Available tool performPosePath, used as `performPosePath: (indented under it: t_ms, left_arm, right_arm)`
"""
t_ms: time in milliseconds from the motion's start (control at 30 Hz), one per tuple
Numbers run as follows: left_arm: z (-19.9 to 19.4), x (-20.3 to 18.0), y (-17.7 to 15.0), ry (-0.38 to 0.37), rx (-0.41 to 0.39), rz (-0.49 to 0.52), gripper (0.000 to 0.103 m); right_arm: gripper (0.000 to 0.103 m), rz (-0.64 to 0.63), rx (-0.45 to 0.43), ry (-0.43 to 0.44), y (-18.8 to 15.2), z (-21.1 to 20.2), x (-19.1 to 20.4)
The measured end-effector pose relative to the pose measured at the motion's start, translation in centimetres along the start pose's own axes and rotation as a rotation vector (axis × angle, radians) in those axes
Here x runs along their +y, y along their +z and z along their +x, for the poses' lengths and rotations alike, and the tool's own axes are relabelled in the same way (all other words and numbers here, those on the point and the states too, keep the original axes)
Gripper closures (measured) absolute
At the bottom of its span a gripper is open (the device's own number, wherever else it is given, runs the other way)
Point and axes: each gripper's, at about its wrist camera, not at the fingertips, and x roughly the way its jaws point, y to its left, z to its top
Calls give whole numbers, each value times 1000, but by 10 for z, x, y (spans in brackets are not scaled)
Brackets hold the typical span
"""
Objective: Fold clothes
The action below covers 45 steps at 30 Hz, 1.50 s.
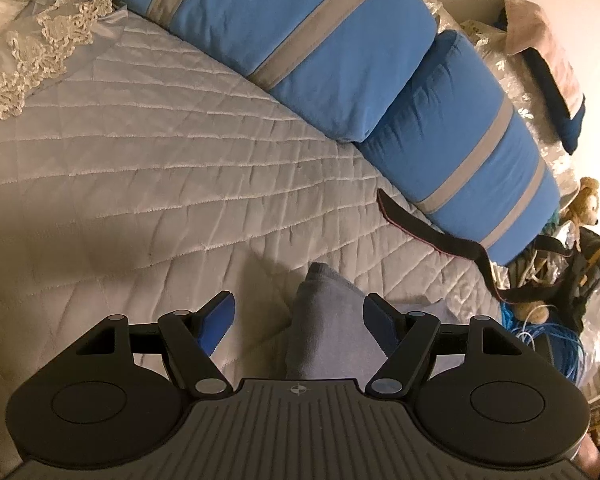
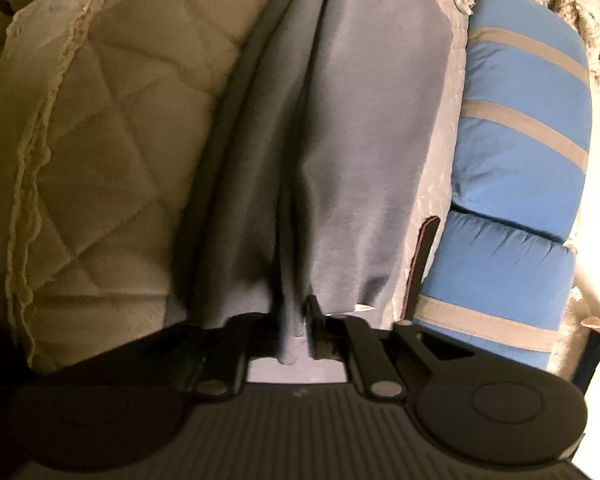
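Observation:
A grey garment (image 2: 340, 140) lies stretched in long folds down the quilted bedspread (image 2: 112, 140), running away from my right gripper. My right gripper (image 2: 296, 320) is shut on a narrow ridge of this cloth at its near edge; the cloth drapes over the left finger and hides it. In the left wrist view a bunched corner of the grey garment (image 1: 328, 332) rises between the blue pads of my left gripper (image 1: 300, 316). That gripper is open, and the cloth sits closer to the right pad (image 1: 380, 322) without being pressed.
Two blue pillows with grey stripes (image 1: 300, 32) (image 2: 520, 160) line the far side of the bed. A black strap (image 1: 416, 224) lies beside them. A teddy bear (image 1: 580, 204), a bag and coiled blue cable (image 1: 556, 344) crowd the right edge. Lace trim (image 1: 40, 52) borders the bedspread.

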Motion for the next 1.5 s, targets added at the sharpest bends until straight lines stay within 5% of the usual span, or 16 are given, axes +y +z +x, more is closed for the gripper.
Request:
performPosePath:
  t_ms: [167,367,533,700,733,767,833,1033,1100,1167,1200,1367,1500]
  left_arm:
    - [1,0,0,1,3,-1,33]
    - [0,0,0,-1,5,-4,33]
    - [1,-2,0,-4,4,-2,33]
    - [3,-3,-1,0,9,1,33]
    - [3,-2,-1,2,9,0,33]
    - [3,-1,-1,3,10,-1,33]
    - [4,-1,0,4,10,-3,33]
    - [5,-2,1,1,12,-3,33]
    - [5,-2,1,-3,12,1,33]
    - [5,-3,1,-5,15,5,33]
    - [6,-4,1,-6,16,8,33]
    - [6,-4,0,-3,18,5,33]
    - [7,-4,0,0,19,2,33]
  right_arm:
    - [32,121,-15,-11,-3,-13,-9]
    - [18,873,-125,333,-49,-16,-100]
    - [20,1420,-81,485,-110,24,-127]
    - [26,1687,-54,649,-138,71,-120]
    - [39,1719,-49,675,-140,79,-118]
    - [65,1738,-50,685,-141,81,-115]
    - [92,1762,-54,674,-142,81,-111]
    - [96,1648,-162,442,-134,27,-123]
    - [84,1618,-125,343,-135,17,-125]
    - [46,1613,-91,322,-139,16,-126]
    - [40,1614,-76,324,-141,16,-126]
    - [32,1508,-49,429,-130,18,-120]
    - [30,1057,-42,322,-77,1,-103]
